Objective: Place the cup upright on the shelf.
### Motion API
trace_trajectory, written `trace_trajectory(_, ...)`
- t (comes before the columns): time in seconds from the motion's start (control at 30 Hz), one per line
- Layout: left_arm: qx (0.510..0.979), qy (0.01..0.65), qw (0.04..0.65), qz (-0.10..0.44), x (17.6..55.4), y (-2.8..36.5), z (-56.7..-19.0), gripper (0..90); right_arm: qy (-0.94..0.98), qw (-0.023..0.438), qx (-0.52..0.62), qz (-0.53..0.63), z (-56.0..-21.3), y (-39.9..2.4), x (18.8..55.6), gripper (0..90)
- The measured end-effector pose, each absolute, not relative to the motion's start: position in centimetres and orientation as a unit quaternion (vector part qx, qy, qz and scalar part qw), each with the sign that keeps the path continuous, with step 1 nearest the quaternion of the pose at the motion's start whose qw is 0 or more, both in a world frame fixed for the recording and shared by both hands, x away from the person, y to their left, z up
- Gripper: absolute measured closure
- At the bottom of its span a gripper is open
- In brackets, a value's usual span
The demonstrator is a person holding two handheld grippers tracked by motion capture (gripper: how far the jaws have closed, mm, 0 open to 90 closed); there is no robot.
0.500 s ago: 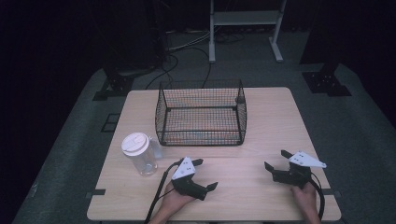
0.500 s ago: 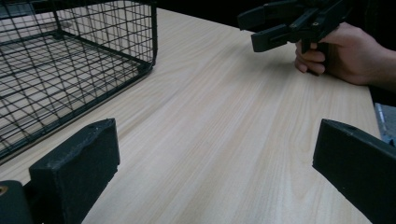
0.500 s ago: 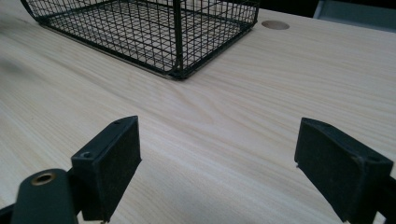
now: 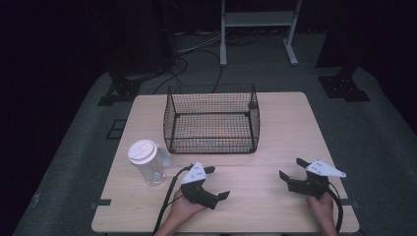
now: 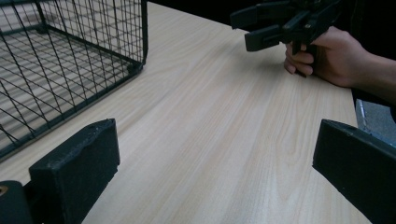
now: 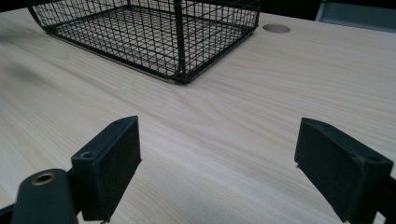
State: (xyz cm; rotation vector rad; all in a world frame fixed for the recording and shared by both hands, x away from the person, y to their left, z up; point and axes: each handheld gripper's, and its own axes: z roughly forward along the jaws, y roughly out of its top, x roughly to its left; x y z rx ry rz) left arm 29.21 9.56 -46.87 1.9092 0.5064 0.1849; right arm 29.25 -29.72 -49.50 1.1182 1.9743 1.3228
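Nothing much has shifted since half a second ago: both grippers sit where they were on the near half of the table, and the jug and basket have not budged.

Left gripper [image 4: 217, 183] rests low over the wood near the front edge, jaws spread wide and holding nothing; in the left gripper view bare tabletop lies between them. Right gripper [image 4: 291, 168] is well apart from it, toward the right front corner, jaws also parted and empty, with the hand [image 4: 320, 204] wrapped round its grip. In the left gripper view that right gripper shows farther off, just above the wood.

Nearest thing to the left gripper is the clear plastic jug [image 4: 148, 163] with a white lid, standing upright just to its left, close to the table's left edge; I cannot tell whether anything is in it. Beyond both grippers stands the black wire basket [image 4: 212, 119], mid-table toward the far side, open at the top. Through the mesh only its wire floor and the wood beneath show, so it looks empty.

Light wooden table [image 4: 275, 142] has open room between the grippers and along the basket's right side. A round hole [image 6: 276, 28] sits in the wood past the basket's corner in the right gripper view.
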Motion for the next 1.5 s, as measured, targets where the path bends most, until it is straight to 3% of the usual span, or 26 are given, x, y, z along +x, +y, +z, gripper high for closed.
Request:
trace_trajectory(0.13,0.803,0.203,0.551,0.101,28.6,10.3,-45.9,0.0,0.735,0.261,0.407,0.475,-49.6,-29.4,29.3,13.5)
trace_trajectory(0.43,0.812,0.205,0.542,0.078,27.9,11.9,-44.3,0.0,0.733,0.260,0.412,0.475,-49.5,-29.5,29.3,13.5)
trace_trajectory(0.6,0.813,0.200,0.536,0.110,27.1,13.2,-42.7,0.0,0.736,0.262,0.410,0.471,-49.6,-29.4,29.3,13.5)
trace_trajectory(1.5,0.816,0.213,0.513,0.161,23.2,20.7,-37.8,0.0,0.738,0.263,0.411,0.466,-49.6,-29.3,29.3,13.5)
